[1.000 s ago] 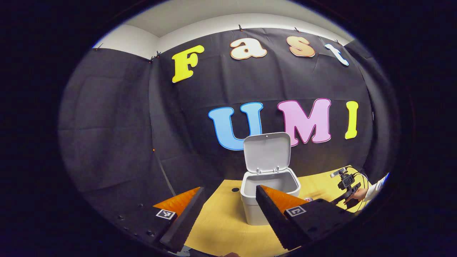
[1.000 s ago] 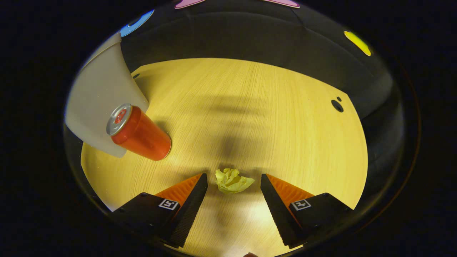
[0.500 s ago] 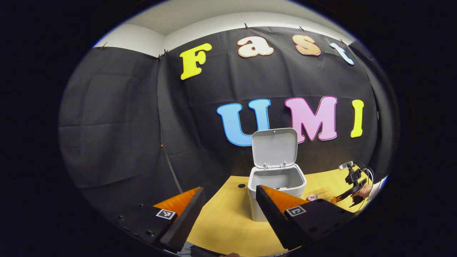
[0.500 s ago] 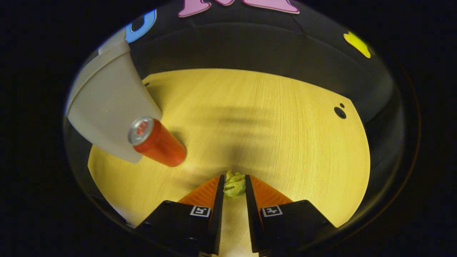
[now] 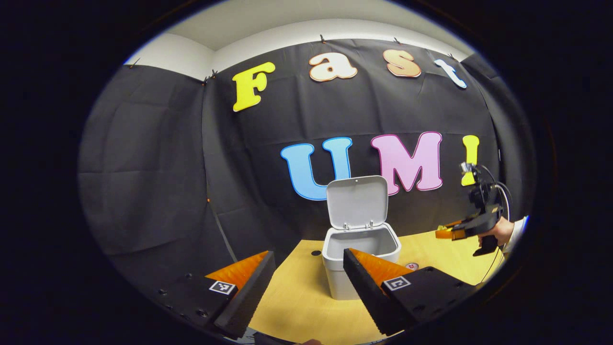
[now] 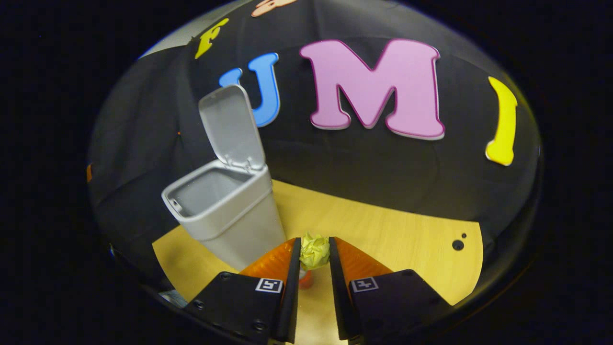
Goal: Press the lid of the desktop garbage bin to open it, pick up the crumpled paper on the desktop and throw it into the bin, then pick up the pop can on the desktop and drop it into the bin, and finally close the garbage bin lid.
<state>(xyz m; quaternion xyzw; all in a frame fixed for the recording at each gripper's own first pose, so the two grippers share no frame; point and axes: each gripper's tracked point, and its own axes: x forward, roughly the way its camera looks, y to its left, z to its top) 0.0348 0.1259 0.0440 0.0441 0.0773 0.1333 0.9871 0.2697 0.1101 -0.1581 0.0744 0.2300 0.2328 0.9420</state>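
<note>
The grey bin [image 5: 360,266] stands on the wooden desk with its lid [image 5: 357,201] tipped up at the back; it sits to the left in the right gripper view [image 6: 225,211]. My right gripper [image 6: 313,249] is shut on the yellow crumpled paper [image 6: 314,250], lifted above the desk to the right of the bin. The same gripper [image 5: 452,233] hangs in the air at the right of the left gripper view. The red pop can [image 6: 305,279] peeks out below the paper; its top [image 5: 411,266] shows right of the bin. My left gripper [image 5: 306,282] is open, in front of the bin.
The yellow wooden desk [image 6: 397,239] has small dark holes near the back left [image 5: 315,252] and at the right [image 6: 458,245]. A hand and white sleeve [image 5: 507,232] hold the right gripper. Black cloth walls stand close behind the desk.
The right gripper closed on the paper, then rose off the desk and tilted up toward the bin. The left gripper has stayed open, shifting only slightly.
</note>
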